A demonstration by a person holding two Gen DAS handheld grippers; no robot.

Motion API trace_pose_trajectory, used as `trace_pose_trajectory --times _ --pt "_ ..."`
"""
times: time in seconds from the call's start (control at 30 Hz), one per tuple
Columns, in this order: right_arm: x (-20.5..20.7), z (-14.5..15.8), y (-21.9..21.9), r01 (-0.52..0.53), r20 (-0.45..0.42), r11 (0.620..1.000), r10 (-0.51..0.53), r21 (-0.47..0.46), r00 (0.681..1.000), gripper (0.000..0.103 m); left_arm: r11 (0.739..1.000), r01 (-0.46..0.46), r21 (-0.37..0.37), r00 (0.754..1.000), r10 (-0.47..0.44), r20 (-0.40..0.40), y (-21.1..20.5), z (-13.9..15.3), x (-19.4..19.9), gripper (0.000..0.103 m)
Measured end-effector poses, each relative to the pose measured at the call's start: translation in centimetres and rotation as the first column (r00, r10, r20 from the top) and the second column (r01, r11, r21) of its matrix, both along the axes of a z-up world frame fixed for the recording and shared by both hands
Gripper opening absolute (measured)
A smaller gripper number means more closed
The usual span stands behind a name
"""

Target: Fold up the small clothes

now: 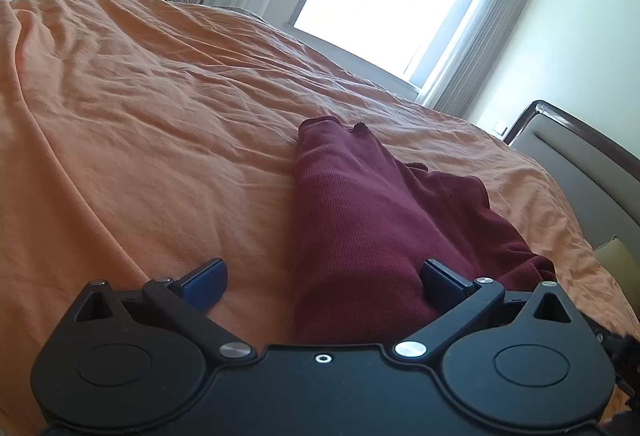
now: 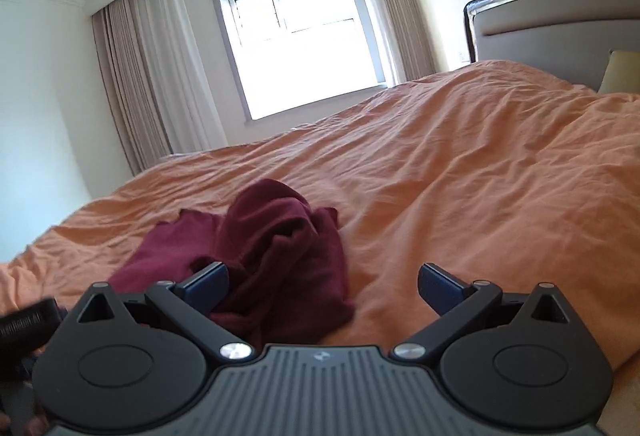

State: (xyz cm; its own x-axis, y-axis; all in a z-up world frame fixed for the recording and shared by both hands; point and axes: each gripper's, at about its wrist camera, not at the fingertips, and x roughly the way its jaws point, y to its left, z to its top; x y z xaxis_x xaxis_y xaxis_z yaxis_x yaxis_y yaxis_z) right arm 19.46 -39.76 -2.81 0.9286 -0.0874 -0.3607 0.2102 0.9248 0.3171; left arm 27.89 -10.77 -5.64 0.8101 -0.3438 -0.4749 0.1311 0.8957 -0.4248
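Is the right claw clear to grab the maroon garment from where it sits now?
Probably yes. The right claw is open, low over the orange bedspread, and the bunched maroon garment lies just ahead beside its left finger, with nothing between them.

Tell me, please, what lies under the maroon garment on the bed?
The maroon garment rests directly on the wrinkled orange bedspread, which shows all around it. Whether anything else sits beneath its bunched folds cannot be seen; the cloth covers that spot.

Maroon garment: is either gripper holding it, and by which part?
Nothing is held. The left gripper and right gripper are open; the maroon garment lies loose on the orange bedspread.
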Motion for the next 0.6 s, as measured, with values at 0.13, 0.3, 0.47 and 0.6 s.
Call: trace_pose_trajectory --times 0.13,0.3,0.47,0.6 --pt "2.6 0.6 -0.6 -0.038 0.015 0.997 0.037 0.068 0.999 0.103 1.000 0.005 0.010 1.000 -0.005 0.004 -0.1 -0.1 0.0 0.102" --pt "5.0 0.5 -0.4 -0.069 0.021 0.993 0.067 0.097 0.998 0.075 1.000 0.005 0.016 1.000 -0.005 0.008 -0.3 -0.2 0.0 0.103" --pt "5.6 -0.7 0.1 -0.032 -0.014 0.998 0.033 0.057 0.999 0.024 1.000 0.004 0.022 1.000 -0.004 0.010 -0.4 -0.3 0.0 0.103" --pt "3.9 -1.4 -0.5 -0.013 0.003 0.999 0.013 0.043 1.000 0.018 1.000 0.008 0.023 1.000 -0.008 0.010 -0.5 -0.3 0.0 0.103"
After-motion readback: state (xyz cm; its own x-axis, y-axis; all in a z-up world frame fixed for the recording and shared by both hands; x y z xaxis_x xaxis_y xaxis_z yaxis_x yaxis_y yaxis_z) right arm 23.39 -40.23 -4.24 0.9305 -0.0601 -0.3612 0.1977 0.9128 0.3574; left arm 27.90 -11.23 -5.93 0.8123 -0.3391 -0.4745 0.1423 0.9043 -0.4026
